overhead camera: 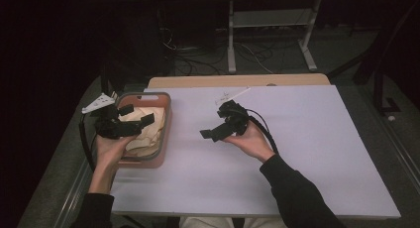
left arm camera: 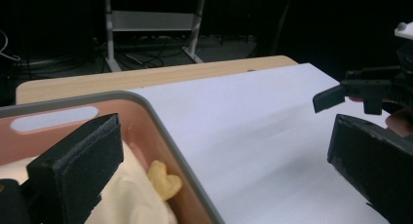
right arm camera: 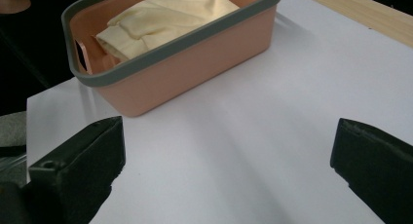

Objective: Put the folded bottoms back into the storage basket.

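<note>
Right now I have the left gripper (overhead camera: 132, 115) hovering over the salmon-pink plastic basket with a grey rim (overhead camera: 167, 105), which sits at the left edge of the white table (overhead camera: 307, 153), in the left-centre of the high view. Its jaws are spread wide and hold nothing; in the left gripper view (left arm camera: 219, 165) one jaw hangs above the inside of the basket at lower left and the other rises at the right edge over bare table. Inside the basket lies a folded pale-yellow cloth (overhead camera: 148, 134), filling most of it, and in the left gripper view I can see a small yellow heart-shaped bit (left arm camera: 164, 181) just beside the basket's inner wall, touching the cloth. My right gripper (overhead camera: 210, 134) is held above the middle of the table, well apart from the basket, pointing toward it, with the hand (overhead camera: 252, 142) cupped under it. Its jaws are also spread and empty: in the right gripper view (right arm camera: 226, 158) they stand at the lower left and lower right corners with open white table between them, and the basket (right arm camera: 195, 73) with the cloth (right arm camera: 165, 17) sits in the upper left of that frame. A strip of bare wood (overhead camera: 237, 81) shows along the far edge of the table.
</note>
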Motion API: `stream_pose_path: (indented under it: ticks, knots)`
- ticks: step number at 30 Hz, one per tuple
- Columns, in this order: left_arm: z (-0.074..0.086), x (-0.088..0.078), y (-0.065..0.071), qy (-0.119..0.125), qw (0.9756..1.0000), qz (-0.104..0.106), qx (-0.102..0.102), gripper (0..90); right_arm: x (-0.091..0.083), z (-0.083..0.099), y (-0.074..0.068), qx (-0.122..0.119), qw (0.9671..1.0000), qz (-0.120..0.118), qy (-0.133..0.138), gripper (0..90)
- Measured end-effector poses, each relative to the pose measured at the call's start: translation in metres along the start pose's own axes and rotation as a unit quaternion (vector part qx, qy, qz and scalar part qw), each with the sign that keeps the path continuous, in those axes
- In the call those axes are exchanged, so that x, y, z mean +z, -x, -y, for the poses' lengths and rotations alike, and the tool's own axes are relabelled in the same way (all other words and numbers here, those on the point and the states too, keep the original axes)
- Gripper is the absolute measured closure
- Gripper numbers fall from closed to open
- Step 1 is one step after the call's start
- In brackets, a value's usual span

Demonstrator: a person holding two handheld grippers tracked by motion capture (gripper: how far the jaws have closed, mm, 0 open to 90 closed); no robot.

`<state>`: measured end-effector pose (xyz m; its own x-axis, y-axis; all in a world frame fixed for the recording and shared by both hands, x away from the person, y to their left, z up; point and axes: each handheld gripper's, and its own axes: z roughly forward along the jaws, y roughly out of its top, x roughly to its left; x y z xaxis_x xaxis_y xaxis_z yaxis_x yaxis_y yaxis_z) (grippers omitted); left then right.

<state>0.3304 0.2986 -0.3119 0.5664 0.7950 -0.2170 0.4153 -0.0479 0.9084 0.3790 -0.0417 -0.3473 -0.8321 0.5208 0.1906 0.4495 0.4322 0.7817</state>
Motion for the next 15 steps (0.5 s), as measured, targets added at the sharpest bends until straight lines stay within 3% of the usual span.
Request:
stream_pose_path:
  ticks: [15]
  knots:
    - [0.009, 0.007, 0.029, -0.009, 0.9995, 0.023, 0.022, 0.0, -0.031, 0.027, 0.006, 0.007, 0.9998, 0.014, 0.011, 0.0]
